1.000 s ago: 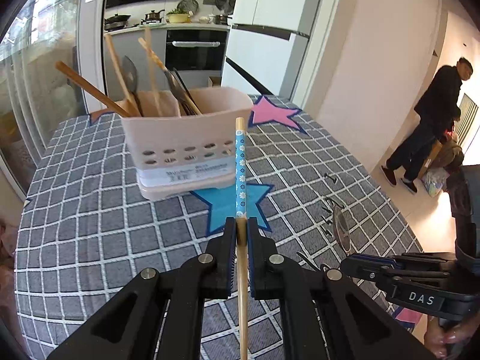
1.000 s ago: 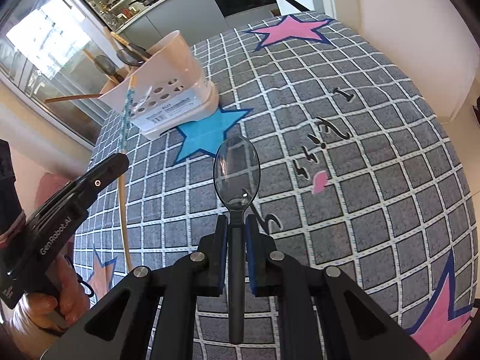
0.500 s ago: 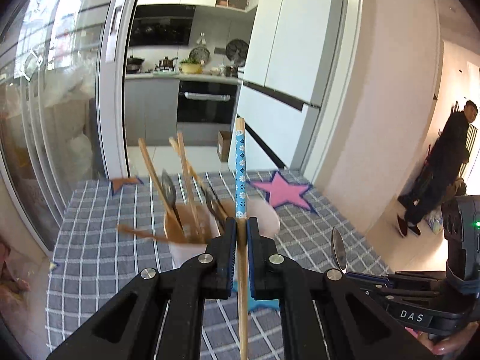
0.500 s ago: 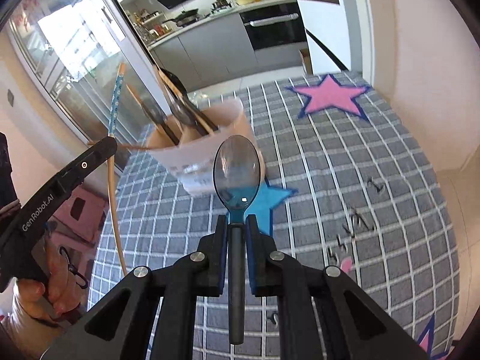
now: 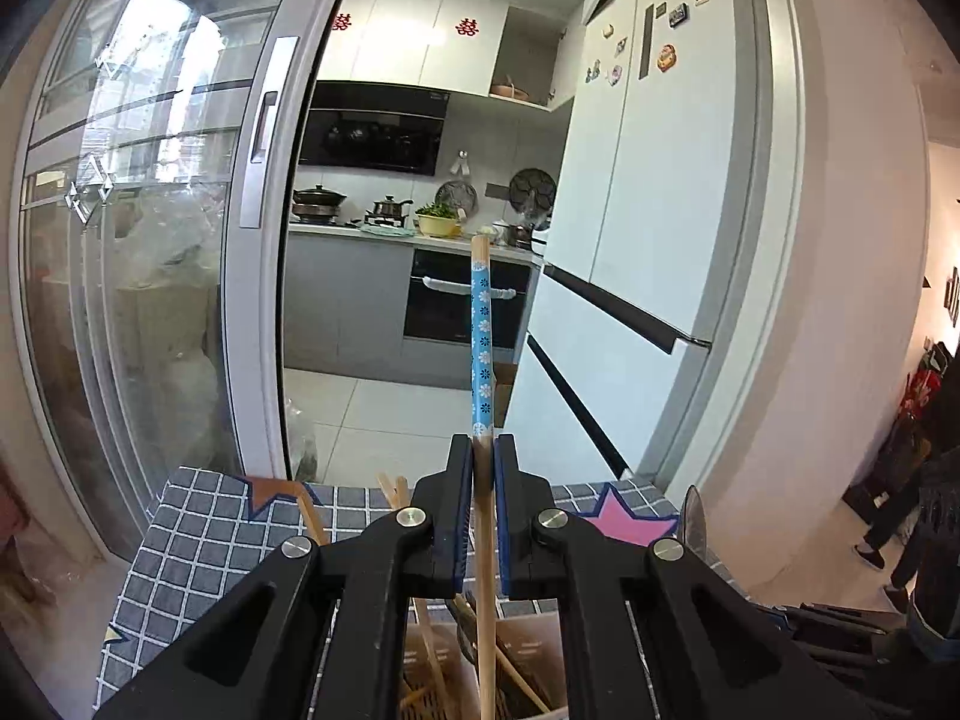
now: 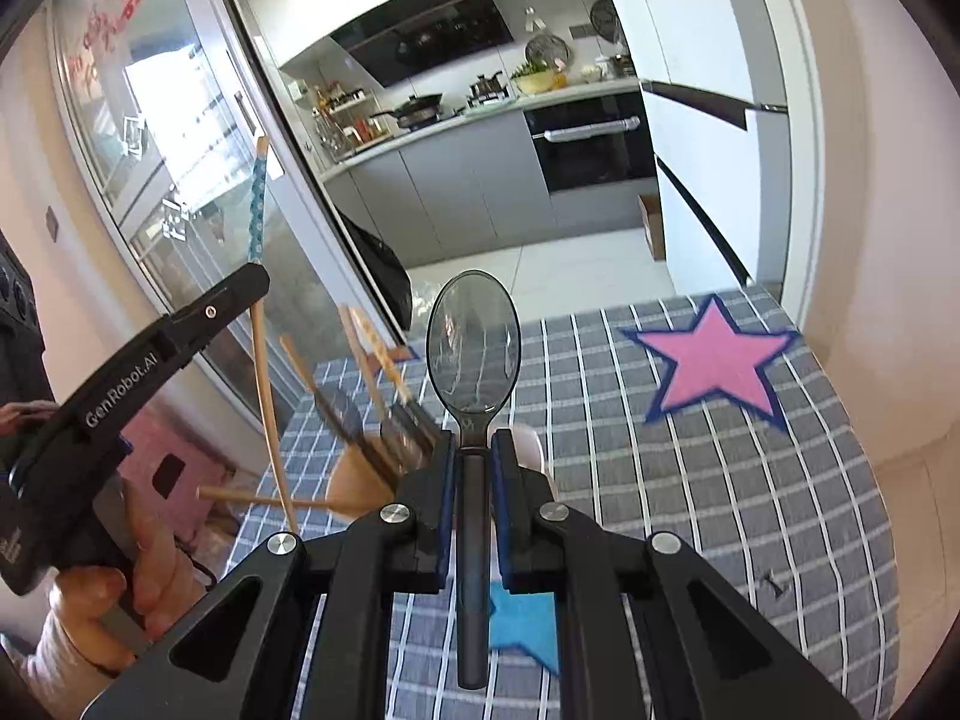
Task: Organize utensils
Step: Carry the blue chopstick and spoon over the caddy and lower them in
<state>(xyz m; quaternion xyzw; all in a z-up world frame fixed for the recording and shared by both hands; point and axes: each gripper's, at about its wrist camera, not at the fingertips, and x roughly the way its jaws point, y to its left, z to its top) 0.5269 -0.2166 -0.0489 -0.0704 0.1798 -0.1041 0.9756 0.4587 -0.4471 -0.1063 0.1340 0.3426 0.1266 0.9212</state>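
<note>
Utensils are split between the two grippers and a holder on the table. Nearest in the left wrist view, the left gripper (image 5: 483, 450) sits at bottom centre, its jaws closed on a wooden chopstick (image 5: 482, 348) with a blue flowered band; the stick runs from the bottom edge up through the jaws to mid-frame. Just below the fingers, at the bottom centre, the open top of the utensil holder (image 5: 534, 648) shows more wooden sticks inside. Beyond it lies the grey checked tablecloth (image 5: 198, 534), with a pink star (image 5: 624, 519) at the lower right.

In the right wrist view, the right gripper (image 6: 474, 450) at bottom centre has its jaws clamped on the dark handle of a spoon (image 6: 473, 348), bowl upright in the middle of the frame. At the left edge a hand (image 6: 114, 588) holds the left gripper, whose chopstick slants from the upper left down to the rim of the pale holder at centre left, which is half hidden behind the fingers. Farther back, in the upper half, are a sliding glass door (image 6: 180, 168) and a kitchen counter (image 6: 480, 114) with pots.
</note>
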